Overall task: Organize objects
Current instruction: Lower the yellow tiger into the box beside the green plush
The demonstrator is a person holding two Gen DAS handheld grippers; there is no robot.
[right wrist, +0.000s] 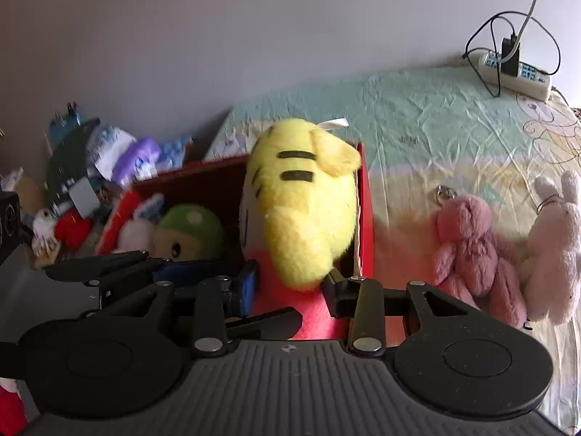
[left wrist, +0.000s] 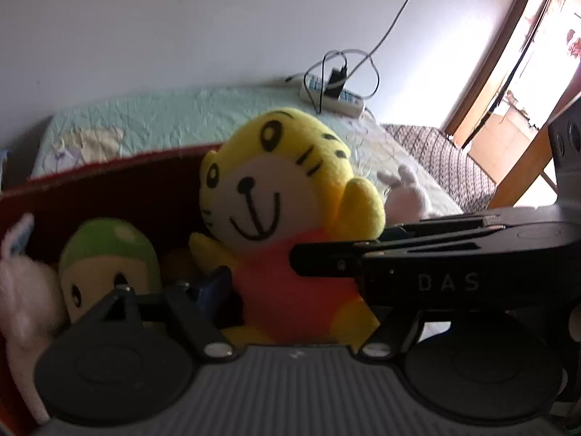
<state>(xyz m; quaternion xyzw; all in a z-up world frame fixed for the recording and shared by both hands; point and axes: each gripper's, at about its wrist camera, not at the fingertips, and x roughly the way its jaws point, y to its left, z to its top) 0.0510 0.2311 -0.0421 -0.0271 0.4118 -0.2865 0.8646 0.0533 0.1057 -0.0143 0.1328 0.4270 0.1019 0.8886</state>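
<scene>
Where the right wrist camera looks along its fingers, the right gripper [right wrist: 290, 290] is clamped on the yellow tiger plush [right wrist: 301, 200]. Its blue pad presses the left side of the red body and the opposite finger presses the right side, just under the head. The left gripper [left wrist: 290, 290] meets the same toy from the left. In the left wrist view its blue pad [left wrist: 214, 287] lies against the side of the red body. Its other finger is hidden behind the right gripper, which crosses in from the right, so whether the left jaws are actually clamped cannot be determined. The tiger plush [left wrist: 254, 181] stands upright at the right end of the red box [right wrist: 365, 218], with its head above the rim and its lower body hidden by the grippers. Inside the box, to the left of the tiger, lie a green-capped plush [right wrist: 192, 225] and, beside it, a white plush [right wrist: 134, 232]. The box sits on a bed with a pale green sheet [right wrist: 417, 116]. On the sheet to the right of the box, a pink rabbit plush [right wrist: 472, 247] and a white rabbit plush [right wrist: 552, 247] lie touching each other. A power strip [right wrist: 515, 72] with a black charger plugged in rests at the far edge of the bed against the wall.
</scene>
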